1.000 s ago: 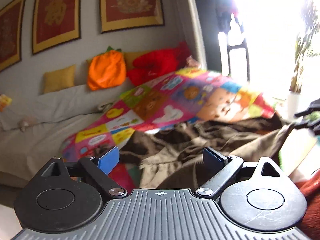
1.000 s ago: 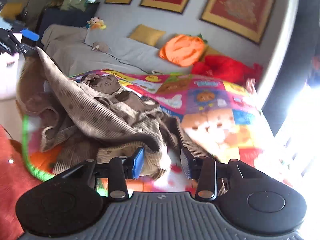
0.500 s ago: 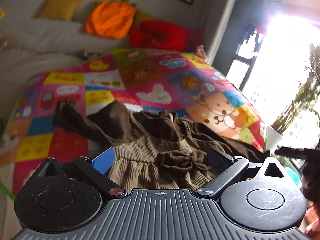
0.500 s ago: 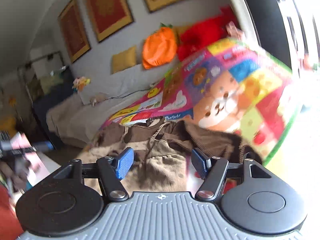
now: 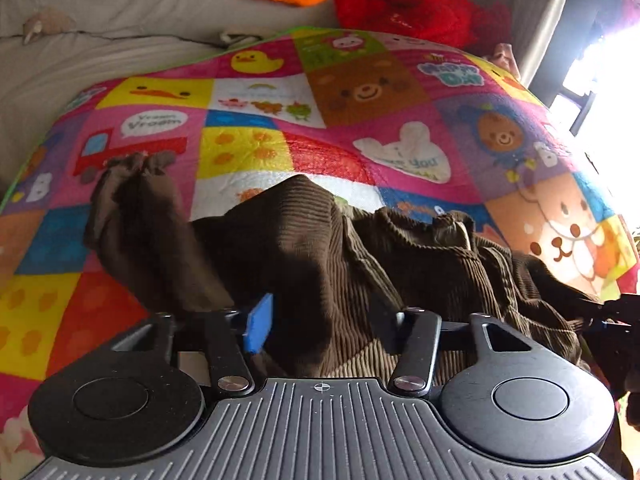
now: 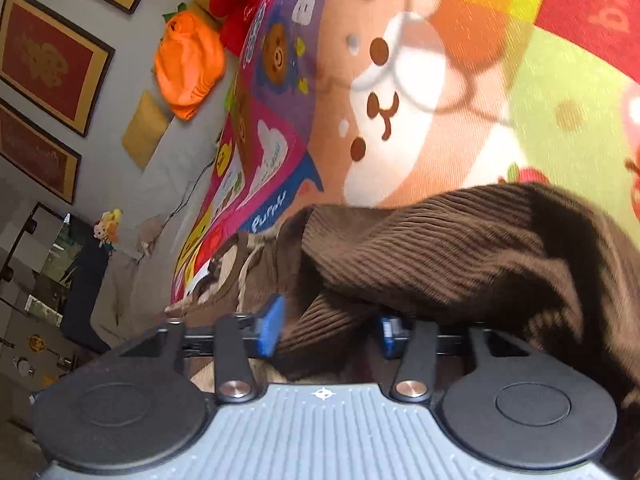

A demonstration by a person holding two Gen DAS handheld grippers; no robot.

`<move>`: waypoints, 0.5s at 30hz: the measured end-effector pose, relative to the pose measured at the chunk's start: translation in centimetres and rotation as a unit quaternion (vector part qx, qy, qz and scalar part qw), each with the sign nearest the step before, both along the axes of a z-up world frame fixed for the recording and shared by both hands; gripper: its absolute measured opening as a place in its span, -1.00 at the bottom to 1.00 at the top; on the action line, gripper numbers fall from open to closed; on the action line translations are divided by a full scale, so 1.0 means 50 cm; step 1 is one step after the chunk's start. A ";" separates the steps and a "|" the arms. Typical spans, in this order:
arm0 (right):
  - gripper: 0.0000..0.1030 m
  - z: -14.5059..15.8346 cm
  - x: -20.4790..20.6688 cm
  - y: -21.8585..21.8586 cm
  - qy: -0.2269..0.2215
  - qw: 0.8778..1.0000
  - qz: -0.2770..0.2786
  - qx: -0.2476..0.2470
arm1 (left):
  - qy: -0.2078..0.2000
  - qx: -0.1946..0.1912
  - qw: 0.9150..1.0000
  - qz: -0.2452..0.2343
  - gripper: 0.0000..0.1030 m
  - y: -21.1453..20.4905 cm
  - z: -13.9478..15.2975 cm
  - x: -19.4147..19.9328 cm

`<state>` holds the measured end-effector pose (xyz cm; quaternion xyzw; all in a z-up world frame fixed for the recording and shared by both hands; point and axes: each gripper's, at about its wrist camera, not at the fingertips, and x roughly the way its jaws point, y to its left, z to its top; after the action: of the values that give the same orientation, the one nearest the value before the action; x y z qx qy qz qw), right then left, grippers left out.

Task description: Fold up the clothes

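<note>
Through the left wrist camera we see the brown corduroy garment (image 5: 320,248) heaped, rumpled and unfolded, on the patchwork play mat (image 5: 248,148), one sleeve trailing toward the truck square. Our left gripper (image 5: 320,324) sits low and level over the near edge, jaws parted with a ridge of cloth rising between them (not yet pinched, as far as we can judge). We read this as a regrasp before spreading or folding; the next move calls for closing on one layer only.

Through the right wrist camera, our right gripper (image 6: 328,330) is rolled sharply sideways, jaws apart, corduroy bunched between and draped over the right finger.
</note>
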<state>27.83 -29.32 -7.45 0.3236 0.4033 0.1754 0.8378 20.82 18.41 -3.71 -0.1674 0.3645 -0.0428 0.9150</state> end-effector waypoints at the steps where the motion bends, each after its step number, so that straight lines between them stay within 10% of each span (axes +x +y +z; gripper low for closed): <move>1: -0.71 0.007 0.019 -0.002 -0.010 1.000 -0.007 -0.010 | 0.002 -0.005 1.000 0.000 -0.21 -0.002 -0.003 0.018; 10: -0.81 0.127 0.124 -0.056 -0.147 0.974 -0.079 -0.154 | -0.065 0.086 0.994 0.000 -0.24 -0.076 0.017 0.164; 15: -0.62 0.124 0.130 -0.069 -0.112 0.971 -0.029 -0.208 | -0.049 0.084 0.995 -0.004 -0.02 -0.092 0.013 0.134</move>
<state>34.32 -32.75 -1.23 0.1319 0.3251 0.0981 0.9313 27.51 13.80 -3.07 -0.0862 0.3226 -0.0243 0.9423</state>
